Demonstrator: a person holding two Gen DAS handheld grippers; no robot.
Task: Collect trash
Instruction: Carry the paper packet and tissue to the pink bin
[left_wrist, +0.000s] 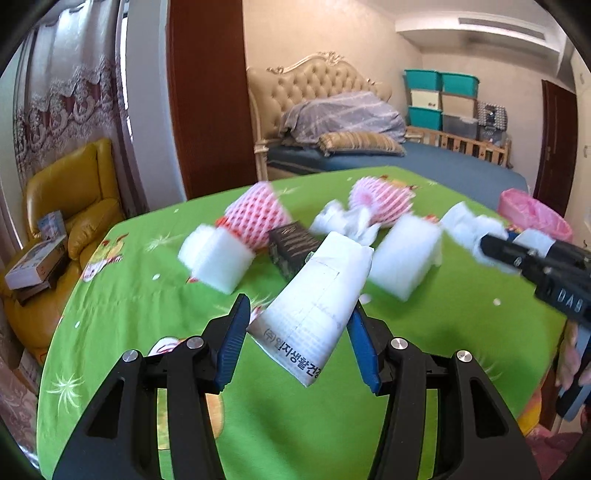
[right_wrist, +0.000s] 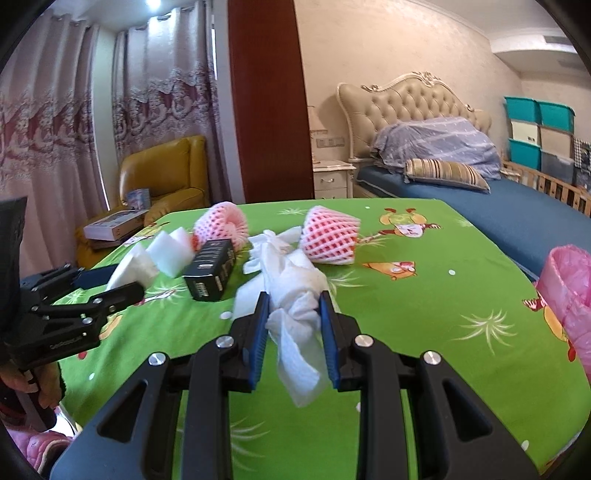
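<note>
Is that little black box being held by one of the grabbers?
No, the black box lies on the green tablecloth, while the right gripper clamps crumpled white tissue and the left gripper a white carton.

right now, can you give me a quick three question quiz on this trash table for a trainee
1. True or false: the left hand-held gripper is shut on a black box.
2. What does the right hand-held gripper hold? A) a pink foam fruit net B) crumpled white tissue C) a foam block
3. Fill in: at the right edge of the green tablecloth sits a bin lined with a ____ bag.

Key
1. False: it grips a white paper carton; the black box lies on the table.
2. B, the crumpled white tissue.
3. Pink, on the pink bag.
</note>
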